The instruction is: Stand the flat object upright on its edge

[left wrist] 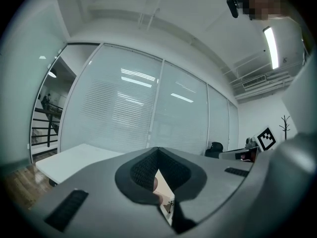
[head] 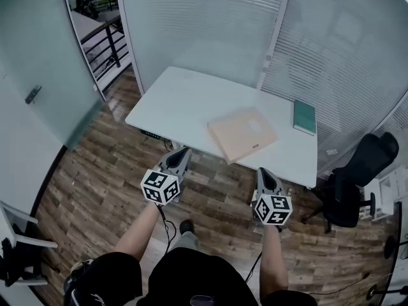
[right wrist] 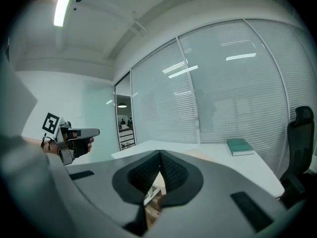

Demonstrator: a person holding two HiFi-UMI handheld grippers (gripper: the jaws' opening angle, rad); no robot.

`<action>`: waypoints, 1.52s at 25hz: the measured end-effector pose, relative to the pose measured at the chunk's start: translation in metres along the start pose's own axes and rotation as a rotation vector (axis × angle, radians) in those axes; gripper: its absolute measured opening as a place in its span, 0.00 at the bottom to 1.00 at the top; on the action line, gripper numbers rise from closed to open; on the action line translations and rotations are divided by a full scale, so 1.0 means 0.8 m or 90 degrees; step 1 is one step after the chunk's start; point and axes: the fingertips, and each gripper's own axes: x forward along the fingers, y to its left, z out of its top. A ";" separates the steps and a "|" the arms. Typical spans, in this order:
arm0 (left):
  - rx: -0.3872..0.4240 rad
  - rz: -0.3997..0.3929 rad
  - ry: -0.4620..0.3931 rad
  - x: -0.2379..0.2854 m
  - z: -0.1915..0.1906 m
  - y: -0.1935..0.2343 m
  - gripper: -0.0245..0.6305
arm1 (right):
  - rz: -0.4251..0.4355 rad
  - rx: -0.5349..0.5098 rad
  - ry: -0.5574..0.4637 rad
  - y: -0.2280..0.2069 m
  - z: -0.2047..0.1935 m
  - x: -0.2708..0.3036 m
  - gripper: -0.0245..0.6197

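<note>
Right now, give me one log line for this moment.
left tool shut, empty | right tool shut, empty | flat object lying on table, untouched

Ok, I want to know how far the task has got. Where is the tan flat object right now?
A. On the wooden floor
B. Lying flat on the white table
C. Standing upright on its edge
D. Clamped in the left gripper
B: the tan flat object lies flat on the white table, while the left gripper and the right gripper are both shut, empty and short of the table.
</note>
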 end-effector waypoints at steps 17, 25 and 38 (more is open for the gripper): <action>-0.002 -0.062 0.029 0.107 0.002 0.155 0.07 | -0.053 0.006 0.020 0.022 0.015 0.166 0.07; -0.010 -0.086 0.034 0.128 -0.004 0.163 0.07 | -0.072 0.015 0.026 0.014 0.015 0.180 0.07; 0.008 -0.107 0.055 0.172 -0.015 0.179 0.07 | -0.077 0.034 0.008 -0.009 0.020 0.225 0.07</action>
